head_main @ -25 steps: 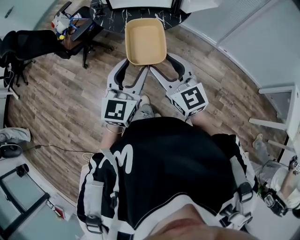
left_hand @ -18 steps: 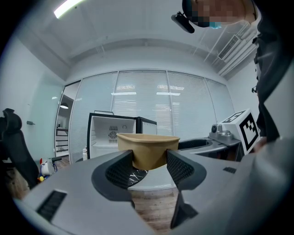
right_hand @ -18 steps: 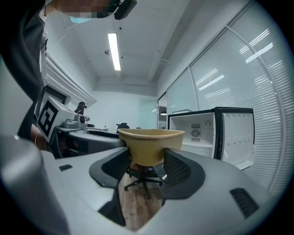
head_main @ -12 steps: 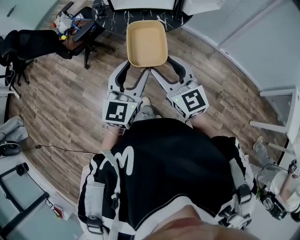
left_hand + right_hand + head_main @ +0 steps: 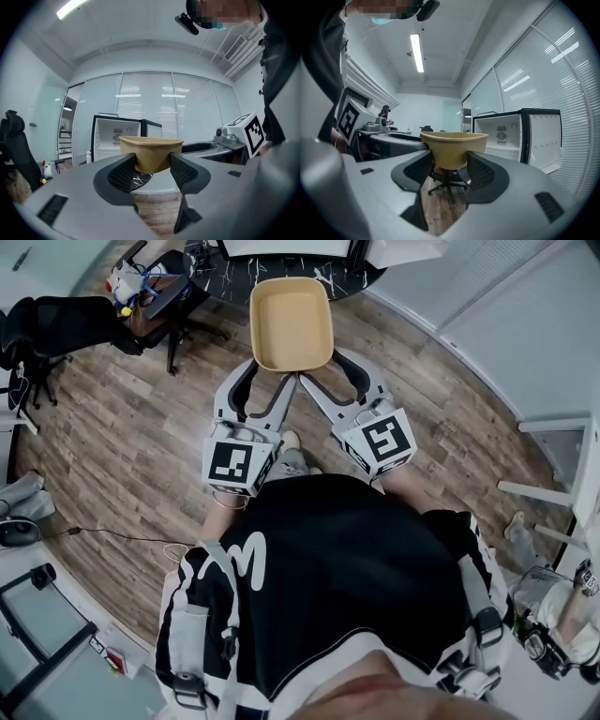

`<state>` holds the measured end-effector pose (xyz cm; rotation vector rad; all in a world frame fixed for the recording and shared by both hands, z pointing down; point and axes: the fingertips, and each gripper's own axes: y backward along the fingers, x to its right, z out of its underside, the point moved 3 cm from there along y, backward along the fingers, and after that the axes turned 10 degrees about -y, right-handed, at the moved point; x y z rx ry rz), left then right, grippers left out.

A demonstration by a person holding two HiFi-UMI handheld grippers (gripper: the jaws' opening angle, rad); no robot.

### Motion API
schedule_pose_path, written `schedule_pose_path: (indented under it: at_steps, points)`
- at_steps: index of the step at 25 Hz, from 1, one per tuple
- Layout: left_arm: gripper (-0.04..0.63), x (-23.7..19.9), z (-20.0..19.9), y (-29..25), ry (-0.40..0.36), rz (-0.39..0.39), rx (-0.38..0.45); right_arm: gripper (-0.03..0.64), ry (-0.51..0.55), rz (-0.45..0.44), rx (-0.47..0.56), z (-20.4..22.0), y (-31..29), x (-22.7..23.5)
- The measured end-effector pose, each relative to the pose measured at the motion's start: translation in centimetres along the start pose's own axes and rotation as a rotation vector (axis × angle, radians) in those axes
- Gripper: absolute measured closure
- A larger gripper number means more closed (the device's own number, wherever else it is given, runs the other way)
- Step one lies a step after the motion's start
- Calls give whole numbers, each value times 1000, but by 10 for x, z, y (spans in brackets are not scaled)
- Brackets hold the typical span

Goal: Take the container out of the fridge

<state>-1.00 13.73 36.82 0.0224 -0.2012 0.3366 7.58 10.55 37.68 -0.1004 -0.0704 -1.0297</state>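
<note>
A tan, empty, rounded-rectangular container is held in the air over the wooden floor, in front of the person. My left gripper is shut on its near left corner, and my right gripper is shut on its near right corner. In the left gripper view the container sits pinched between the ribbed pads of the left gripper. The right gripper view shows the same hold by the right gripper on the container. A small black fridge stands behind it with its door open and its white inside showing.
A dark marbled table lies just beyond the container. A black office chair and a cluttered stand are at the upper left. White furniture stands at the right. The open fridge is also at the right of the right gripper view.
The container stays held between both grippers. It swayed slightly right and back, ending almost where it was a second ago.
</note>
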Motion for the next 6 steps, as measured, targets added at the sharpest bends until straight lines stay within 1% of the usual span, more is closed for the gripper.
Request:
schedule_pose_path:
  at_steps: [6]
  points:
    - [359,2,2,-3,-12,17,22,376,-1,2,3,1,0,1]
